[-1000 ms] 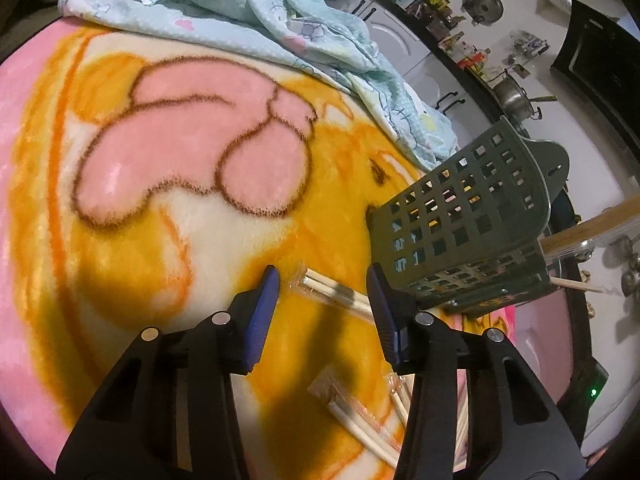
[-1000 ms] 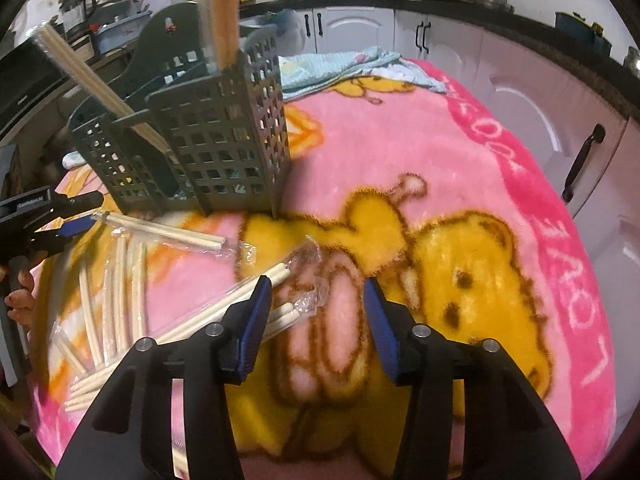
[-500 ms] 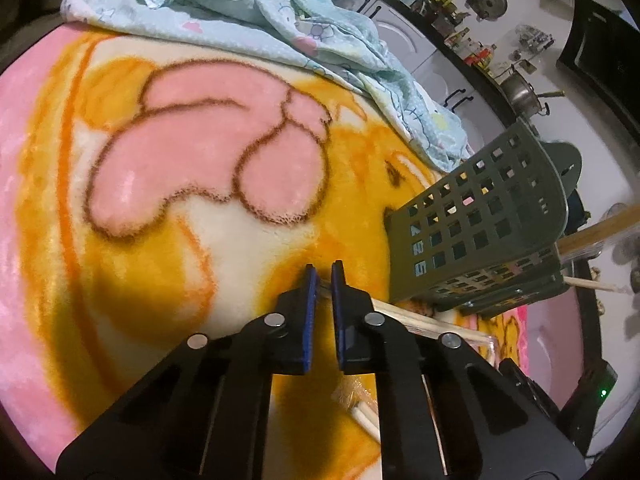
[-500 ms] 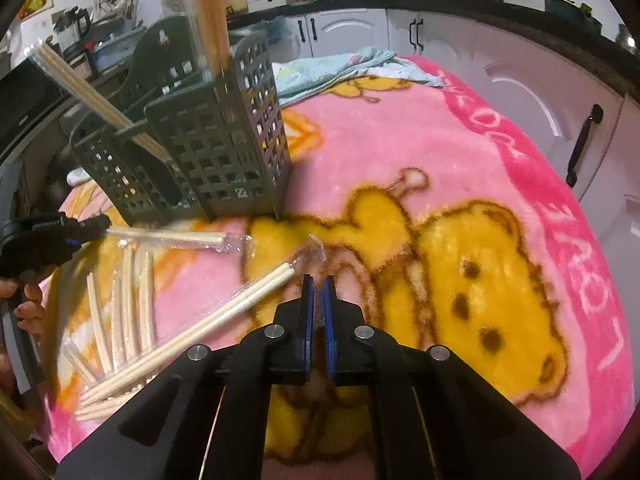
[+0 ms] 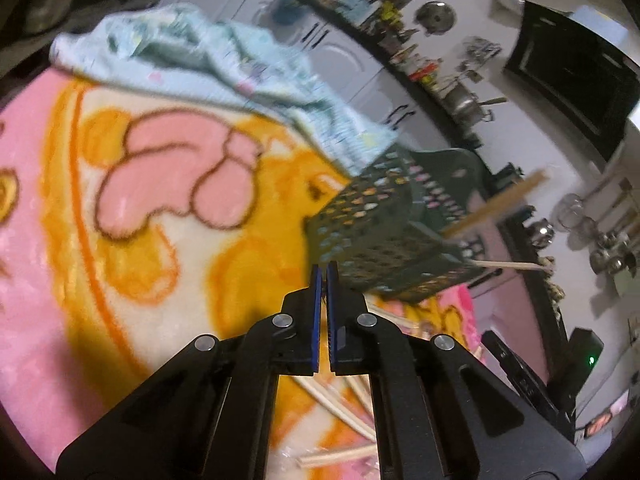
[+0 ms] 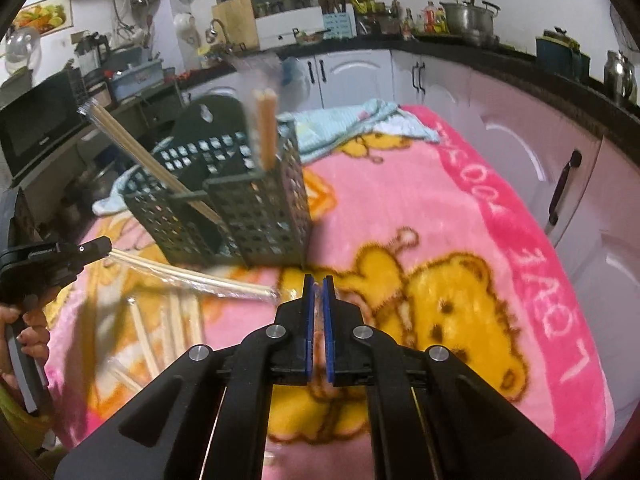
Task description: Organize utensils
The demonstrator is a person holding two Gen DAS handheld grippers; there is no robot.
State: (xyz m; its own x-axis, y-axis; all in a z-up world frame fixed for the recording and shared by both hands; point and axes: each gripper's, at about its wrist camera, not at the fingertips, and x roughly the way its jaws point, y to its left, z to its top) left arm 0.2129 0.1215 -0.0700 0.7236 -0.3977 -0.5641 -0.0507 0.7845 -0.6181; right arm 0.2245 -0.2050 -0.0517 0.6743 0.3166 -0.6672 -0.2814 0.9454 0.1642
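A pink and yellow cartoon-bear blanket (image 6: 460, 216) covers the surface under both cameras. In the right wrist view, the right tool (image 6: 316, 284) sits at the six o'clock side of the picture, its blue-padded jaws drawn almost together on a thin fold of clear wrapper; what the wrapper contains is hidden below the tool. At ten o'clock from it, the left tool (image 6: 107, 245) comes in from the picture's left edge, closed on one end of a wrapped pair of chopsticks (image 6: 192, 278) that slants down to the blanket just beside the right tool. A person's fingers (image 6: 34, 334) grip its handle at nine o'clock. More wrapped chopsticks (image 6: 160, 332) lie scattered on the blanket at eight o'clock. A dark green perforated utensil holder (image 6: 240, 204) stands at eleven o'clock, with chopsticks poking out of its compartments. A light blue cloth (image 6: 352, 120) lies bunched at twelve o'clock, before white kitchen cabinets (image 6: 352, 76). The left wrist view is blurred; there its jaws look nearly closed.
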